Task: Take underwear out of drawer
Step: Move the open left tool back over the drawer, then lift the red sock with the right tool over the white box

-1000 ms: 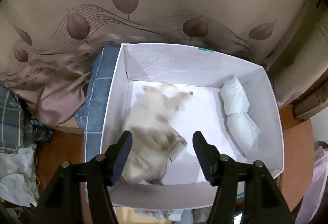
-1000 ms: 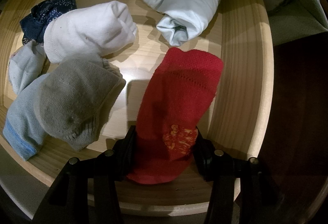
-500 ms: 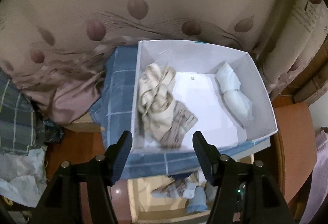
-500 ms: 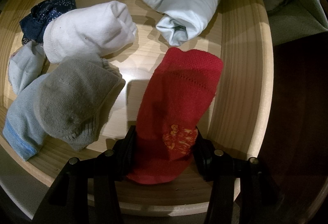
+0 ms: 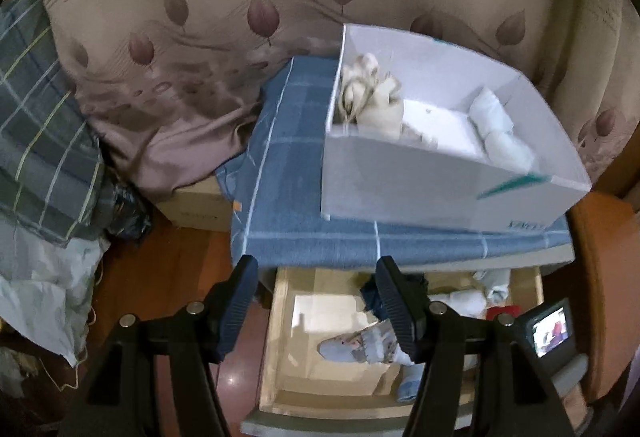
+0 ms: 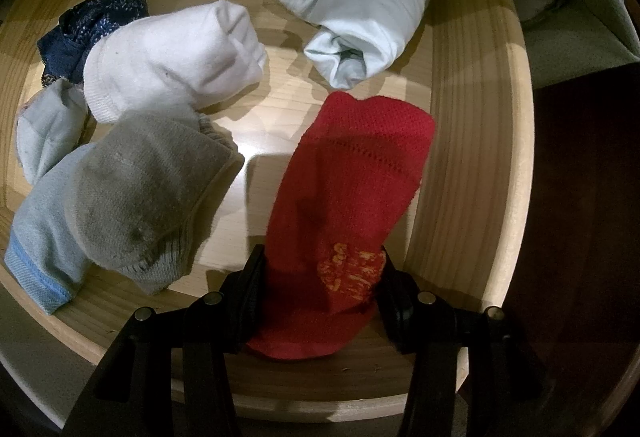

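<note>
Since a second ago we pulled our left gripper back from the white box, jaws wide apart, empty | right gripper stayed clamped on the red sock | underwear lay in the drawer

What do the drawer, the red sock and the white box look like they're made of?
Drawer: pale wood, apparently pine, visible grain stripes, smooth satin sheen. Red sock: knitted fabric, ribbed mesh texture, orange pattern. White box: likely matte cardboard, thin folded walls.
</note>
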